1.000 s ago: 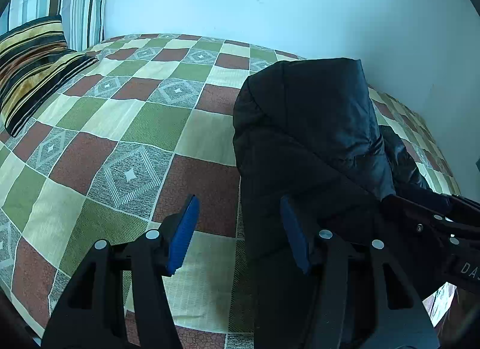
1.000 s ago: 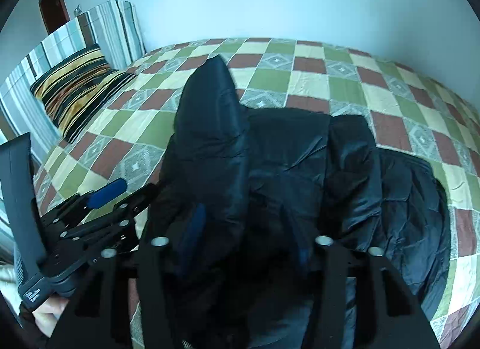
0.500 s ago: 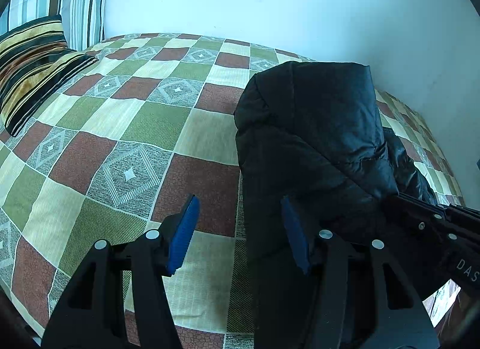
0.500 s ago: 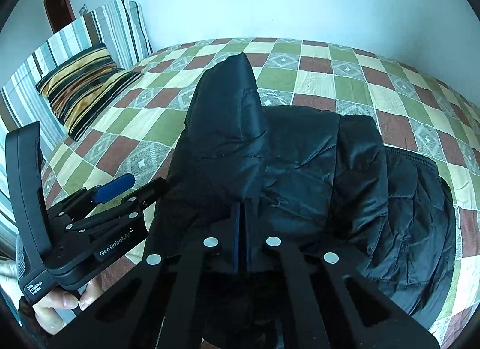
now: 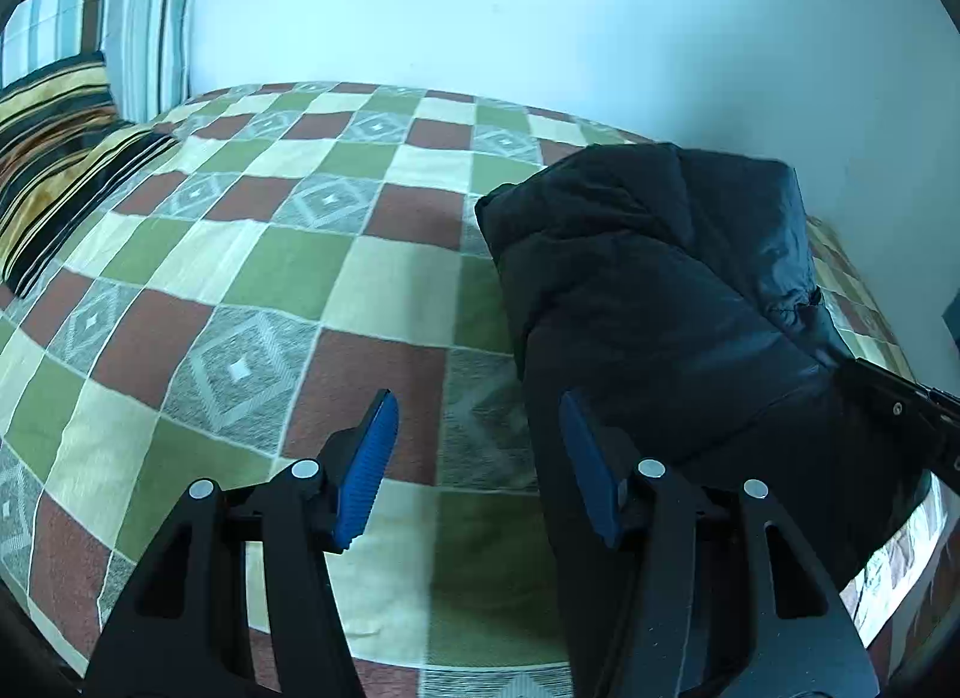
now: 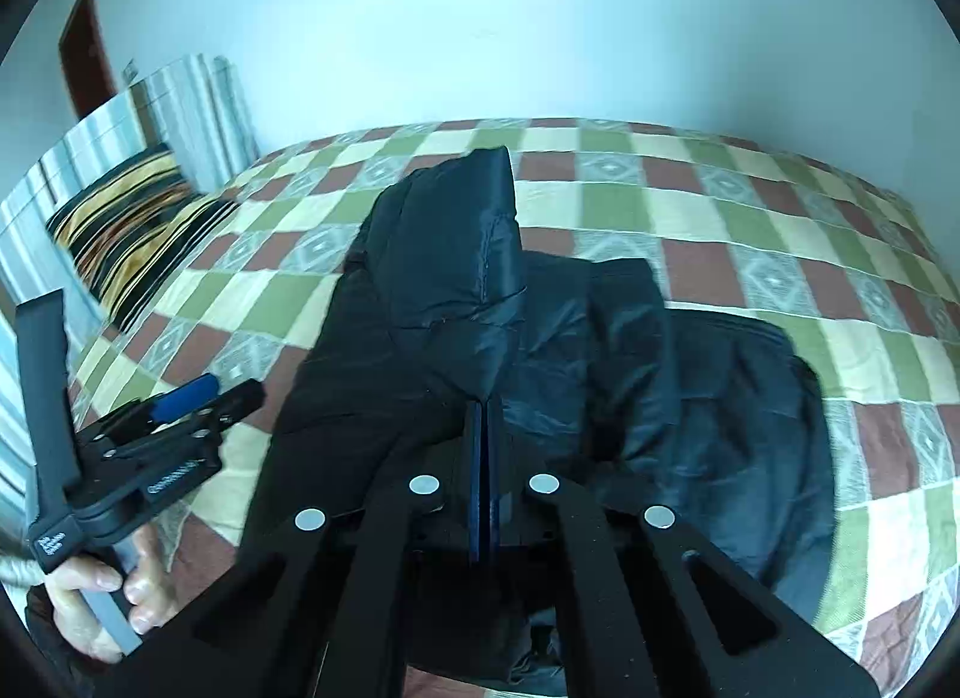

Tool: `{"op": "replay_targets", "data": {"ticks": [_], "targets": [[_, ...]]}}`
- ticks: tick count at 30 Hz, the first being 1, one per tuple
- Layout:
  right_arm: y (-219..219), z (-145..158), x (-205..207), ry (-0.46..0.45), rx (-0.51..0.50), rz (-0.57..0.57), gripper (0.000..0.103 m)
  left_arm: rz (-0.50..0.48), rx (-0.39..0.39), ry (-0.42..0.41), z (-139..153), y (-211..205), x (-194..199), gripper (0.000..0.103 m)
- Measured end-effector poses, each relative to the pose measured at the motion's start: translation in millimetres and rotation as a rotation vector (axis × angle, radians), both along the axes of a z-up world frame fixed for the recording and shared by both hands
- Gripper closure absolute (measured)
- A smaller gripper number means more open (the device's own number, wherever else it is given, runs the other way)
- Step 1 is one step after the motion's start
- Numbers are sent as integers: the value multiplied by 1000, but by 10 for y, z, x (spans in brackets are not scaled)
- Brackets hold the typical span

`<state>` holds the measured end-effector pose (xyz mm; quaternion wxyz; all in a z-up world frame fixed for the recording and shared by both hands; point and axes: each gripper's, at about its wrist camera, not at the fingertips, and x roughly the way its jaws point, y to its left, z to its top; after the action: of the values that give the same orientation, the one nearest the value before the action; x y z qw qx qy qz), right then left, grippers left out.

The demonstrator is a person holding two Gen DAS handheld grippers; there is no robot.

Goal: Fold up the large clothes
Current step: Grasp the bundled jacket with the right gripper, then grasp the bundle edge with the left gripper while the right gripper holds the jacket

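Fabric of the black padded jacket (image 6: pixel 540 338) is pinched between the blue pads of my right gripper (image 6: pixel 485 428), whose jaws are pressed together on a raised fold near the garment's near edge. From that wrist view the jacket lies across the checkered bedspread (image 6: pixel 750 230), bunched in the middle, with one tall peak standing up beyond the pinch and the rest spreading flat toward the right. My left gripper (image 5: pixel 477 458) hangs just above the bed with its jaws spread wide and nothing between them; its right blue pad (image 5: pixel 585 476) sits right at the jacket's left border, though I cannot tell whether it touches the cloth, and its left pad (image 5: pixel 369 464) is over bare bedspread. In the left wrist view the jacket (image 5: pixel 660 308) rises as a dark mound on the right side of the bed. In the right wrist view, my left hand (image 6: pixel 96 608) shows at the lower left, wrapped around the handle of the left gripper. Striped pillows (image 5: pixel 54 158) lean at the head of the bed, well apart from the jacket, against a pale wall (image 5: pixel 480 8).
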<state>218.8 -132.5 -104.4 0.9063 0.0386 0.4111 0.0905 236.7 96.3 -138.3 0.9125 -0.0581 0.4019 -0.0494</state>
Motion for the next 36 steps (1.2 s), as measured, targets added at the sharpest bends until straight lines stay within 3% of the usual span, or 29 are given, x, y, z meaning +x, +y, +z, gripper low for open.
{"op": "replay_targets", "data": {"ticks": [10, 14, 18, 21, 25, 28, 32, 33, 34, 35, 36], "targets": [[-912, -135, -84, 25, -4, -182, 103, -175, 10, -31, 163, -788, 71, 47], [-1245, -283, -126, 62, -8, -243, 103, -245, 57, -43, 166, -1170, 90, 47], [-1462, -492, -151, 111, -14, -276, 103, -312, 77, 11, 30, -1497, 173, 46], [-1607, -693, -151, 147, -46, -316, 103, -310, 94, 43, -131, -1625, 247, 46], [-1897, -1012, -158, 211, 27, -352, 103, -301, 103, 64, -265, -1663, 325, 46], [-2060, -999, -207, 196, 107, -378, 103, -303, 119, 52, -232, -1682, 297, 46], [-2130, -661, -242, 107, 179, -377, 100, -309, 128, 45, -193, -1696, 302, 48], [-2130, -583, -232, 90, 197, -369, 97, -308, 129, 45, -196, -1697, 303, 48], [-2127, -519, -226, 78, 211, -355, 79, -306, 128, 45, -196, -1699, 297, 48], [-2111, -475, -197, 70, 230, -335, 54, -303, 126, 45, -196, -1697, 297, 48], [-2089, -456, -170, 62, 248, -318, 48, -300, 125, 43, -198, -1697, 294, 48]]}}
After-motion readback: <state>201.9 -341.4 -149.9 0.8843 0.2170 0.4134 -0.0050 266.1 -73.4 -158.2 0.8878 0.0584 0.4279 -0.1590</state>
